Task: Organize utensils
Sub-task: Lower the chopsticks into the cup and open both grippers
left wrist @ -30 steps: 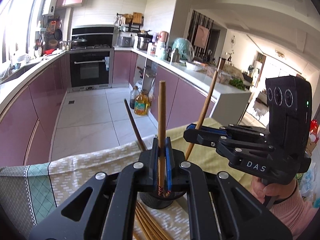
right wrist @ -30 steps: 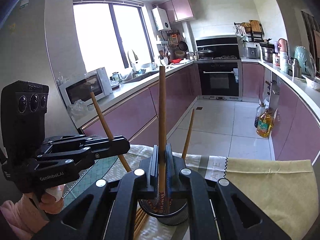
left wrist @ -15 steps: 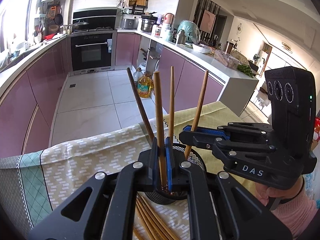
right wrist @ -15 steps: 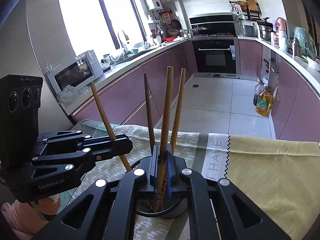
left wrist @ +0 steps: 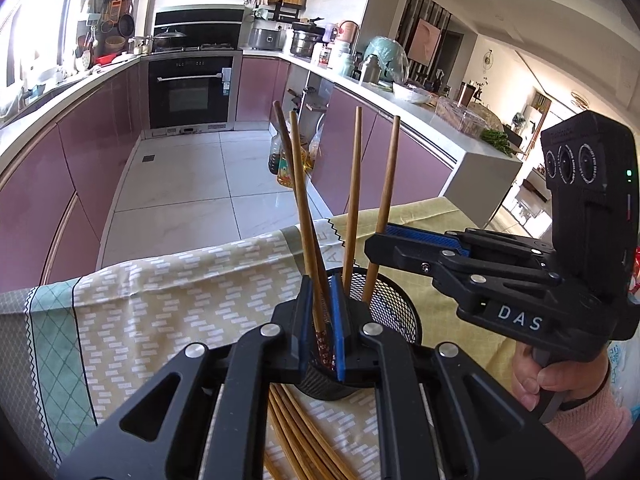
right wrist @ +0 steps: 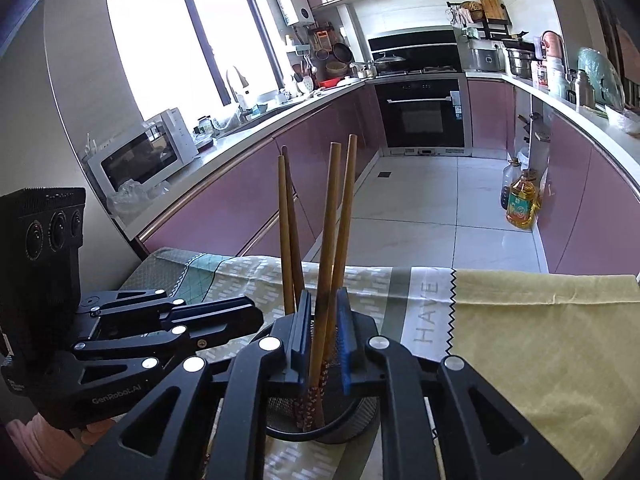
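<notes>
- Left wrist view: the left gripper [left wrist: 322,316] is pressed together on one wooden chopstick [left wrist: 304,220], pinching it low on the shaft, so that its patterned tip hangs down inside the black mesh holder [left wrist: 394,312] directly below and just ahead of the tongs.
- The chopstick stands nearly upright and leans slightly away to the upper left (a steep hold probably lets it drop into the cup rather than catch on the rim).
- A darker stick crosses behind it; two more chopsticks [left wrist: 352,196] rise from the holder just right of the tongs.
- Loose chopsticks [left wrist: 296,436] lie on the patterned tablecloth [left wrist: 172,300] beneath the tongs, judged to be the stock not yet sorted.
- The right gripper [left wrist: 376,242] reaches in from the right, level with the holder's far rim, carried by a hand [left wrist: 532,376] in a pink sleeve.
- Right wrist view: the right gripper [right wrist: 324,332] sits over the same mesh holder [right wrist: 360,420]; its jaws are opening, with two chopsticks [right wrist: 326,248] between the blue pads, tips already resting in the cup (judged a release, since the cup now carries them).
- Two other sticks stand just left of the tongs.
- The left gripper [right wrist: 248,312] lies to the left, its tips beside the holder.
</notes>
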`<state>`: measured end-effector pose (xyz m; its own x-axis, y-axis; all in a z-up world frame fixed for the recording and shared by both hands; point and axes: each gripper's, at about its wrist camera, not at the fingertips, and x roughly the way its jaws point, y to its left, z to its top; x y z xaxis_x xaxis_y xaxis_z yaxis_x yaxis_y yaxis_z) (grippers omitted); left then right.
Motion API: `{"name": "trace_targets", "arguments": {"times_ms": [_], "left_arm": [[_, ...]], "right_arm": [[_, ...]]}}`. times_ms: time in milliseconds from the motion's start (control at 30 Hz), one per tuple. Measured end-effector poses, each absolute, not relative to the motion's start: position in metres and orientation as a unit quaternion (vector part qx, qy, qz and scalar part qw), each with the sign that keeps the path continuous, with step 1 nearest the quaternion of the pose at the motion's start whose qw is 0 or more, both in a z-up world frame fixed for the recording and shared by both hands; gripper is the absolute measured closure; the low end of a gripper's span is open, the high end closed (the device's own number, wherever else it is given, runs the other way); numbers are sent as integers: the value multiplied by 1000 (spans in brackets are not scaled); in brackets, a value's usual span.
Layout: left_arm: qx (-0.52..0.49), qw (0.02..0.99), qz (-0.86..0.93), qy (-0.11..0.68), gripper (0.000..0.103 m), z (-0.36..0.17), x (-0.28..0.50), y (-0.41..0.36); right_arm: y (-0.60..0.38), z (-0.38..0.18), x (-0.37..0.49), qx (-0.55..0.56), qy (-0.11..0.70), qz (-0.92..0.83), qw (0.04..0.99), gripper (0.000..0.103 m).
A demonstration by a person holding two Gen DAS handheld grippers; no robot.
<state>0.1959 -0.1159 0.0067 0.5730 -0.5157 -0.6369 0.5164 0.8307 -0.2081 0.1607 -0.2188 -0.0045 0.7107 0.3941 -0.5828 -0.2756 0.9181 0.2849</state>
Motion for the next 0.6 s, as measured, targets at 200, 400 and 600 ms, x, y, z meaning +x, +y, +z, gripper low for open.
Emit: {"name": "trace_targets", "arguments": {"times_ms": [200,400,600], "left_arm": [[-4,903,-281,324,80,14,169,-96],[-14,914,-267,304,74,17,146,-69],[-19,915,-251,316,67,2,124,-37]], "right_arm": [[-222,2,147,89,308,179,930,83],[-222,6,132,86,296,194,931,82],[-215,3,104,79,290,234,925,77]]}}
